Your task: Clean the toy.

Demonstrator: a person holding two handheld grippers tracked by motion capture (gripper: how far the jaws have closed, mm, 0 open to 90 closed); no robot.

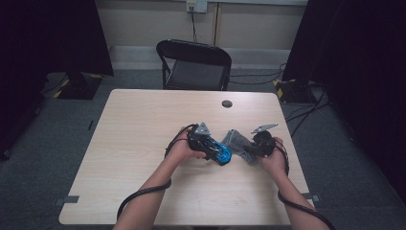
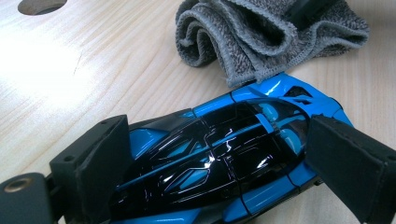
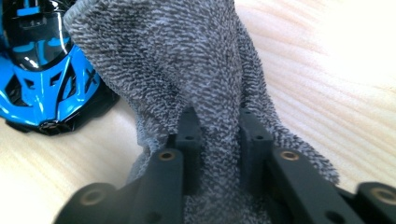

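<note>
A glossy blue and black toy car (image 1: 222, 153) lies on the wooden table (image 1: 139, 129) near its middle. My left gripper (image 1: 214, 148) is shut on the toy car (image 2: 219, 158), one black pad against each flank. Just past the car's nose sits a crumpled grey terry cloth (image 2: 252, 42). My right gripper (image 1: 250, 151) comes in from the right and is shut on a bunched fold of the cloth (image 1: 236, 141). In the right gripper view the cloth (image 3: 187, 60) rises between the two pads of my right gripper (image 3: 218, 123), and the car's nose (image 3: 42, 74) lies at the left.
A round cable hole (image 1: 227, 103) sits in the tabletop toward the far edge. A black folding chair (image 1: 196, 64) stands behind the table. Dark curtains and stand bases flank both sides, with cables on the floor at the right.
</note>
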